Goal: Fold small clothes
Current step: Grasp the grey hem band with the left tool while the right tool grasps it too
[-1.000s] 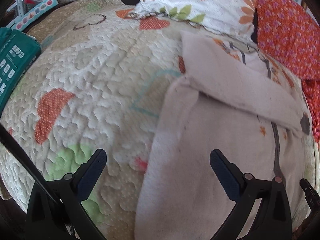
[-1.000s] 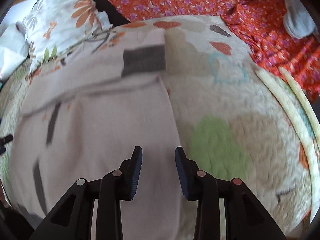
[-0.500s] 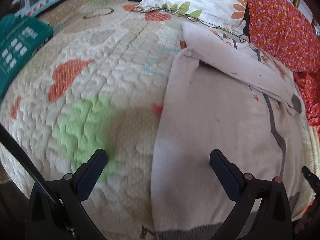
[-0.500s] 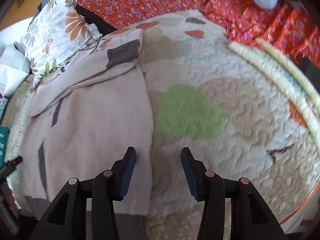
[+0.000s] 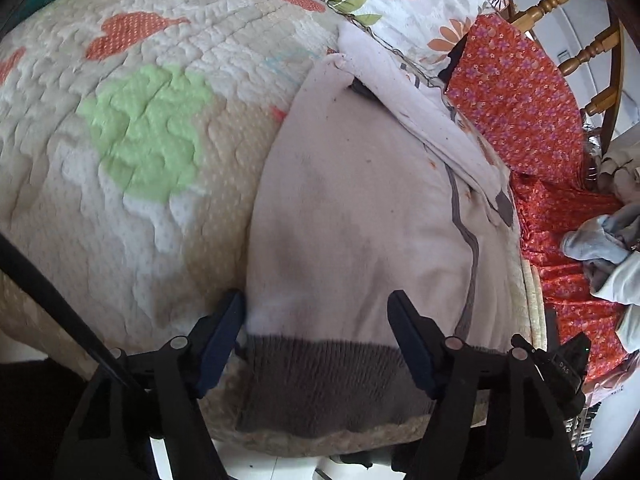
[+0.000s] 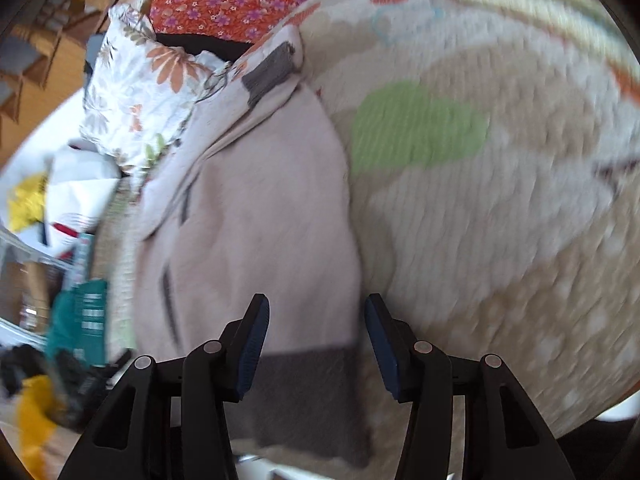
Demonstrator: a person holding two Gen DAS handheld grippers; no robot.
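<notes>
Pale pink sweater [image 5: 360, 208] lies flat on the quilted bedspread [image 5: 132, 168] at the bed's near edge, long axis running from near edge toward the floral pillow [image 5: 404, 0]. Grey ribbed hem [image 5: 324, 384] nearest, one sleeve [image 5: 424, 120] folded diagonally across the chest. Left gripper [image 5: 316, 344] jaws spread, straddling the hem's left corner. Right gripper [image 6: 316, 348] jaws spread over the hem's right corner [image 6: 316, 392]; contact unclear, view blurred.
</notes>
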